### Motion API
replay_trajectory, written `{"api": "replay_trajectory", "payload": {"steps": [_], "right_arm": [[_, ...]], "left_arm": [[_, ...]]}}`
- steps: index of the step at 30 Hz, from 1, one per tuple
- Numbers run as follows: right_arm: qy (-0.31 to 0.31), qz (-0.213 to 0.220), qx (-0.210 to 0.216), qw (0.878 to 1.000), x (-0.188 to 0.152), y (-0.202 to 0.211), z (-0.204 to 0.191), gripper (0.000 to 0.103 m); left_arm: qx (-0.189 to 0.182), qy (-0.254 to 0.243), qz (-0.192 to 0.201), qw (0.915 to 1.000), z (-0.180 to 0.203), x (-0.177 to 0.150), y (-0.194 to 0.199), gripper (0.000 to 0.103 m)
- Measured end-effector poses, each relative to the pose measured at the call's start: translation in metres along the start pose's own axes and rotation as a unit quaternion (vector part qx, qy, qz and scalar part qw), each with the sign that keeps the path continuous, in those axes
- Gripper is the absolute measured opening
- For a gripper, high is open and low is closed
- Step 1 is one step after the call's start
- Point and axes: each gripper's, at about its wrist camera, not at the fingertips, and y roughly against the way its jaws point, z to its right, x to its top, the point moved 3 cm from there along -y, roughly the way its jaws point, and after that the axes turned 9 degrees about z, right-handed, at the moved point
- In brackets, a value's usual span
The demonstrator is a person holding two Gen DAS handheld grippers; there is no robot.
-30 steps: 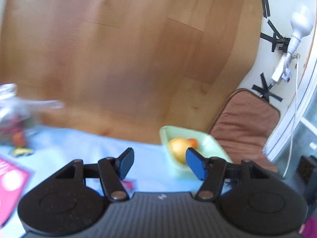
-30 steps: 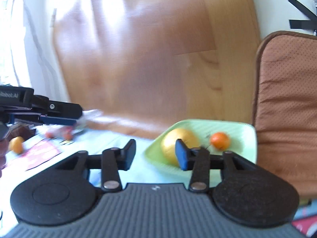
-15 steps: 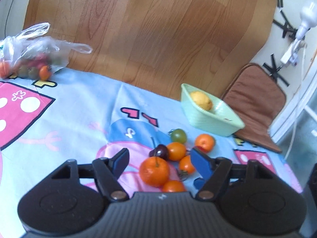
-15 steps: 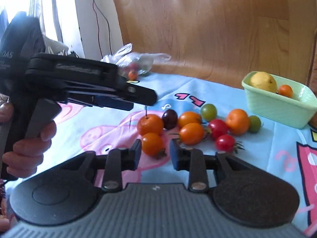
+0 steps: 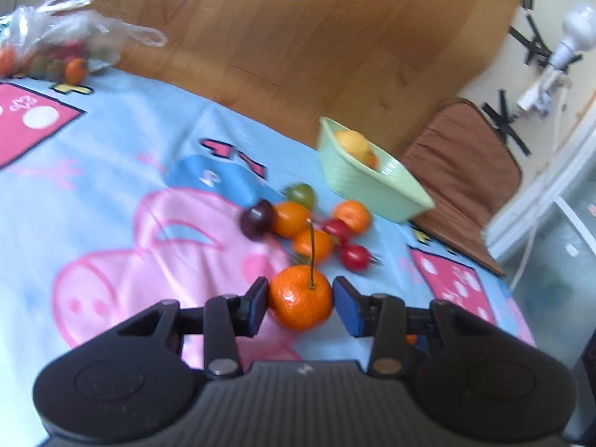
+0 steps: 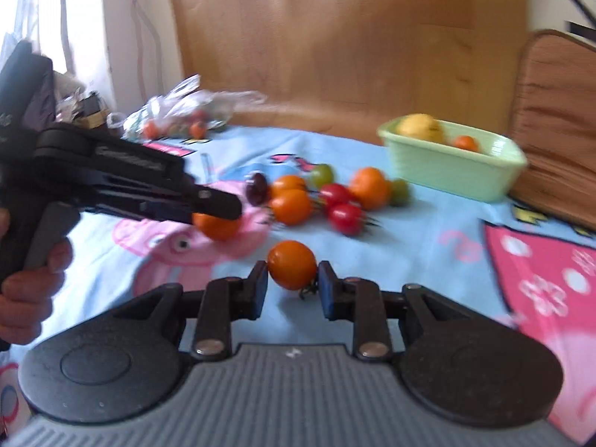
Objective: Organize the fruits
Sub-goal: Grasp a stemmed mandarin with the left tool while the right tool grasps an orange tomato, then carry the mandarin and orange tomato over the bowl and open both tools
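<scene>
Left gripper closing around a stemmed mandarin, both pads at its sides, just above the blue cartoon cloth. Right gripper clenched on a small orange tomato, near the loose pile of fruits. Green basket further back, holding a yellow fruit and one small orange fruit.

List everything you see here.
Cloth: one, blue and pink, under everything.
Tub: one, pale green, far right; yellow fruit and small orange one inside.
Loose fruits: eight, orange, red, green, dark; clustered mid-cloth.
Bag: one, clear, far left, fruit inside.
Cushion: one, brown, right of the tub.
Wooden panel: one, brown, behind cloth.
Left gripper: one, black, closing on stemmed mandarin.
Right gripper: one, black, shut on orange tomato.
Hand: one, on left gripper's handle.
</scene>
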Motion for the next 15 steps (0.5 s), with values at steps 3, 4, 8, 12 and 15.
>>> {"api": "replay_trajectory", "payload": {"steps": [3,4,8,12,15], "right_arm": [[-0.028,0.003,-0.036,0.999,-0.010,0.025,0.025,0.031],[-0.032,-0.002,-0.046,0.998,-0.014,0.029,0.031,0.031],[-0.058,-0.005,-0.069,0.996,-0.023,0.042,0.044,0.031],[-0.070,0.012,-0.075,0.995,-0.031,0.046,0.042,0.032],[-0.074,0.013,-0.076,0.994,-0.031,0.047,0.043,0.032]], "left_arm": [[-0.026,-0.017,-0.016,0.9994,0.026,-0.016,-0.002,0.038],[-0.032,-0.029,-0.020,0.9989,0.034,-0.020,-0.004,0.038],[-0.046,-0.060,-0.024,0.9969,0.053,-0.035,-0.010,0.038],[-0.031,-0.081,-0.022,0.9960,0.059,-0.046,-0.013,0.039],[-0.020,-0.090,-0.015,0.9956,0.061,-0.048,-0.011,0.040]]}}
